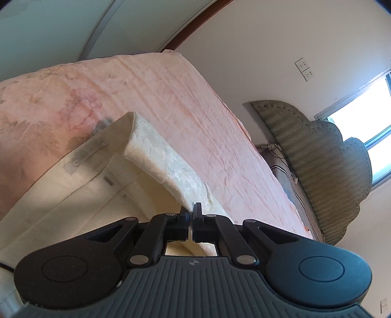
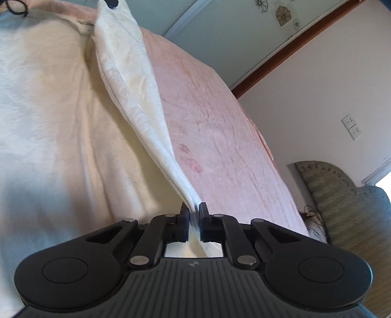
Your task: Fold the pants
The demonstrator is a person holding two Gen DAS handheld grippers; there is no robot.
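my left gripper (image 1: 191, 212) is pinched almost closed on an edge of the cream pants (image 1: 80, 190), the fabric squeezed thin between the two black fingers with only a sliver of gap showing. from that grip a lifted fold of the textured cloth rises away from me and curls over at its top, while the rest of the pants lies flat on the bed to the left of it, inside out at the waistband (image 1: 88, 153) where a grey label and a small metal clasp show. my right gripper (image 2: 194, 211) is likewise clamped down on the pants (image 2: 48, 110), jaws nearly together with a bunched strip of cloth caught between them. that strip stretches taut up and away from me as a raised ridge toward the far upper left of the right wrist view, where a dark tip of the other gripper (image 2: 112, 3) holds its far end. the broad flat part of the garment spreads left of the ridge, and a dark cable (image 2: 14, 8) loops at its far corner. under everything is the pink floral bedspread (image 1: 171, 97), bare to the right of the pants up to the bed's right edge. beyond that edge stands a green tufted headboard (image 1: 322, 166), with a wall socket (image 1: 304, 69) and a bright window (image 1: 361, 117) farther off.
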